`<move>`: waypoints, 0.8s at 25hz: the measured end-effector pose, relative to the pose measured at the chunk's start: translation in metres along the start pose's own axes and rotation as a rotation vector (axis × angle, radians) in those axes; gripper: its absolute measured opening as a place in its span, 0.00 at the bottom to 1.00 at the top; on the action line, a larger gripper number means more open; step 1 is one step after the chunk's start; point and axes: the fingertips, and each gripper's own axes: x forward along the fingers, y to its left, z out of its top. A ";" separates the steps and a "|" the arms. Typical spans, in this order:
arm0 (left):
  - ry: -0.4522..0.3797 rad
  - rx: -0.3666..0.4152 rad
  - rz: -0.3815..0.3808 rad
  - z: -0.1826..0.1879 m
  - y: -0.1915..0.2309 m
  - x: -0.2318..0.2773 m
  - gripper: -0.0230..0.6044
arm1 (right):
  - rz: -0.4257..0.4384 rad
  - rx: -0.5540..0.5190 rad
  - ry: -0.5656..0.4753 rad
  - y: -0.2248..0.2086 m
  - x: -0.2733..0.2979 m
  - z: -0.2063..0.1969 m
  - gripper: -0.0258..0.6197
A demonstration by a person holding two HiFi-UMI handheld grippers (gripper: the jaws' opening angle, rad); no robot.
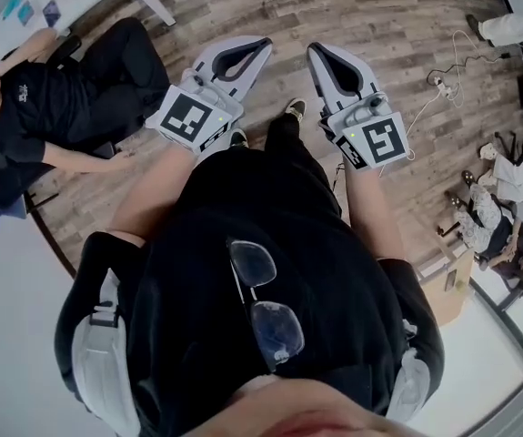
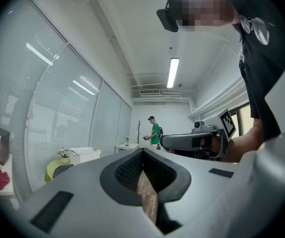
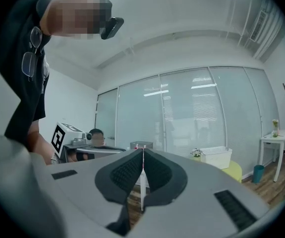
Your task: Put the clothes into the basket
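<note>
I hold both grippers out in front of my body, side by side above the wooden floor. My left gripper (image 1: 266, 42) (image 2: 142, 150) is shut with nothing between its jaws. Beside it, my right gripper (image 1: 314, 48) (image 3: 142, 148) is also shut and empty. A white basket (image 2: 85, 154) (image 3: 216, 157) stands far off by the glass wall. A yellow-green round seat (image 2: 57, 168) next to the basket has something dark lying on it; I cannot tell whether that is clothing. Neither gripper is near the basket.
A person in black (image 1: 52, 98) sits low at the left of the head view. A cable with a power strip (image 1: 441, 85) lies on the floor at the right. A person in a green shirt (image 2: 154, 132) stands far off. A white side table (image 3: 276, 140) is by the wall.
</note>
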 end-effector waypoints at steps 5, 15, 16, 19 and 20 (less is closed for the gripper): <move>0.002 -0.007 0.028 0.000 0.021 0.035 0.05 | 0.027 -0.016 -0.012 -0.041 0.015 0.004 0.08; -0.010 0.005 0.065 0.019 0.043 0.133 0.05 | 0.123 -0.013 -0.012 -0.138 0.034 0.015 0.08; -0.005 0.006 0.071 0.019 0.045 0.142 0.05 | 0.134 -0.009 -0.011 -0.147 0.034 0.015 0.08; 0.004 0.005 0.088 0.018 0.046 0.167 0.05 | 0.160 0.003 -0.012 -0.170 0.032 0.014 0.08; 0.005 0.002 0.096 0.018 0.047 0.174 0.05 | 0.168 0.005 -0.010 -0.176 0.032 0.014 0.08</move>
